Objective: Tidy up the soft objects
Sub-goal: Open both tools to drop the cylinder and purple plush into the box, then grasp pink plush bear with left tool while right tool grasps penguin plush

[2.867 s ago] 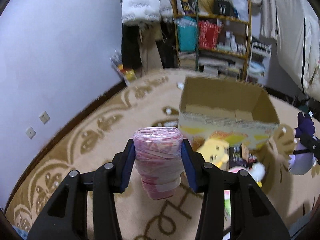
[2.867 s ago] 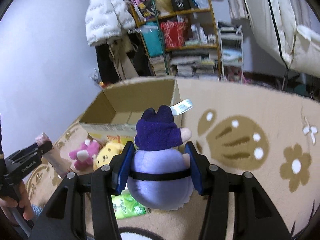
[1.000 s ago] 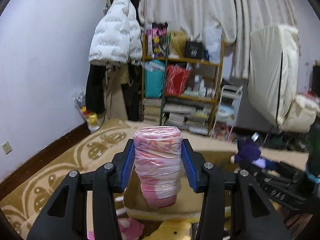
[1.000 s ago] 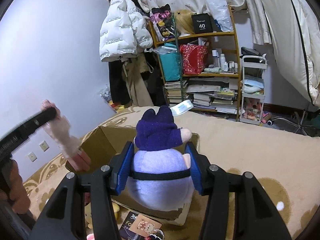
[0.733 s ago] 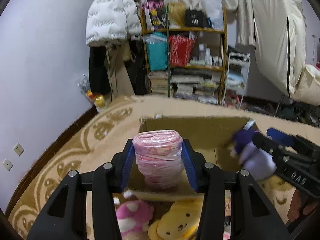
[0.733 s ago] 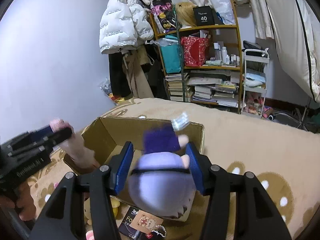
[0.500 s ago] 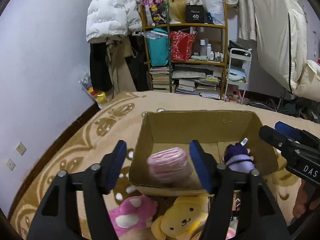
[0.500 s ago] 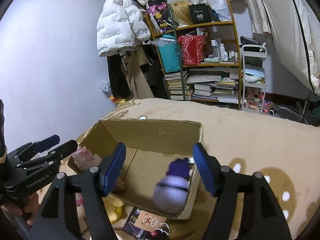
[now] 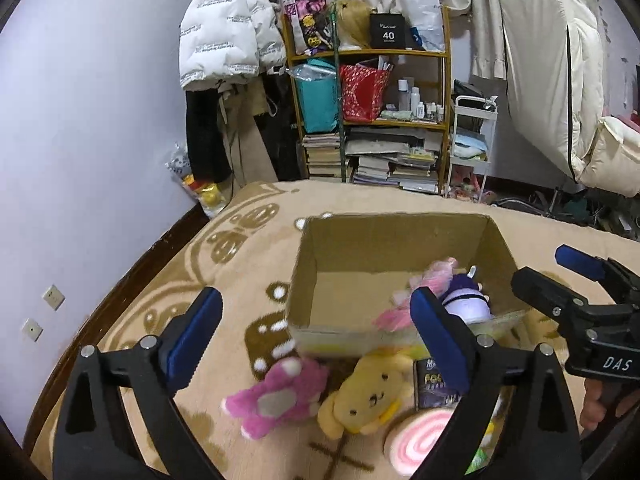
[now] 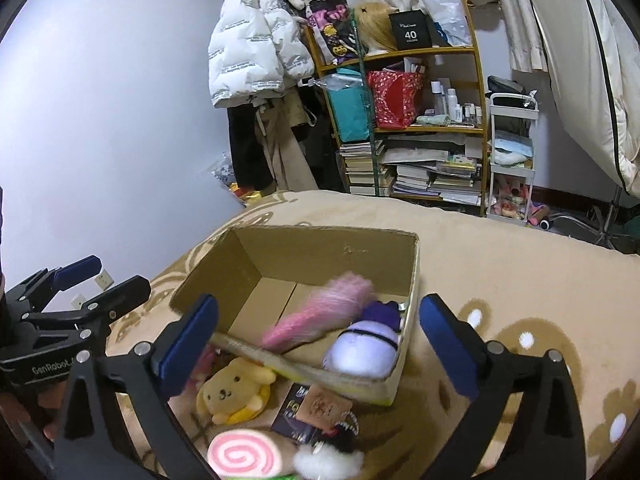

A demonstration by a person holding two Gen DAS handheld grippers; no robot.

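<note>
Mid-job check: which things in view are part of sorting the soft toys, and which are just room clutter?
Job:
- cardboard box
- pink roll and purple plush, inside the box
- yellow bear, pink bear, swirl cushion, on the rug outside it

Clutter:
- dark booklet
- bookshelf
- white jacket
- trolley

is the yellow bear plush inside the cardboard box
No, the yellow bear plush lies on the rug outside the cardboard box, by its near wall.

The pink bundle [image 10: 320, 316] in the cardboard box [image 10: 320, 252] is smeared by motion blur. The swirl cushion [image 10: 244, 456] is cut off by the lower edge. Shelf labels cannot be read.
</note>
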